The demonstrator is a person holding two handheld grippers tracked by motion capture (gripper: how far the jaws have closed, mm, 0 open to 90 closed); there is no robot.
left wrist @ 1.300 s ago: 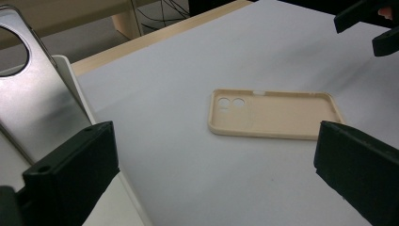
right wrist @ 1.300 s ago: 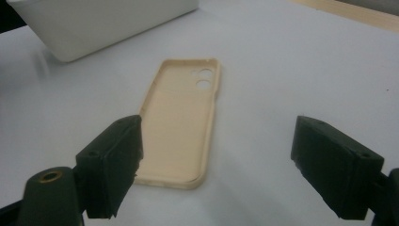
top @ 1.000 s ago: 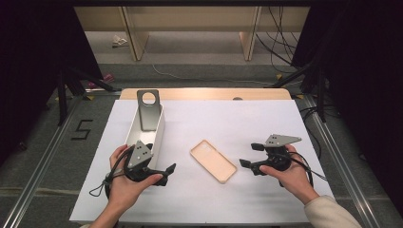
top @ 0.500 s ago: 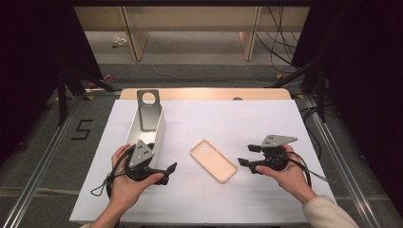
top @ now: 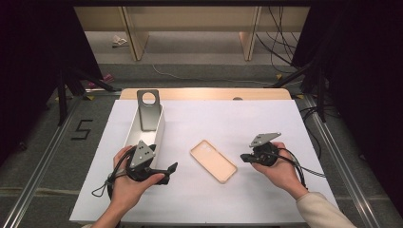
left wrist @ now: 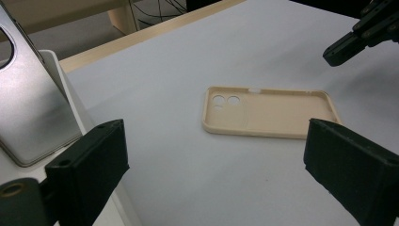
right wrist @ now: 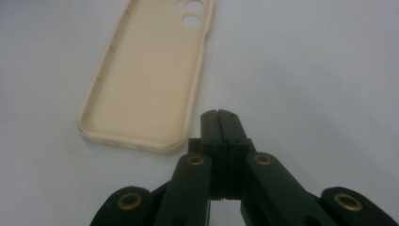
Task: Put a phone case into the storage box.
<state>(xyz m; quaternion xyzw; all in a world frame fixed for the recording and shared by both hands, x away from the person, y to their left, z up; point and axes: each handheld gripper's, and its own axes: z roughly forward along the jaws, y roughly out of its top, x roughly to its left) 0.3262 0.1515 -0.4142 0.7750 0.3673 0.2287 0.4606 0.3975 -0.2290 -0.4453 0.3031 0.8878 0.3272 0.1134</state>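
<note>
From above, the phone case lies open side up at mid-table, long axis running far-left to near-right, between the left gripper and right gripper, the right one nearer. Left gripper view: jaws spread wide. Right gripper view: jaws, just closed from spread, meet empty beside the case's near-right end.

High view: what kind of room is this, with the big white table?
Probably a lab or workshop set up for recording. A white table stands on a bare grey floor between metal rails, loose cables trail at the back, and dark curtains hang on both sides.
</note>
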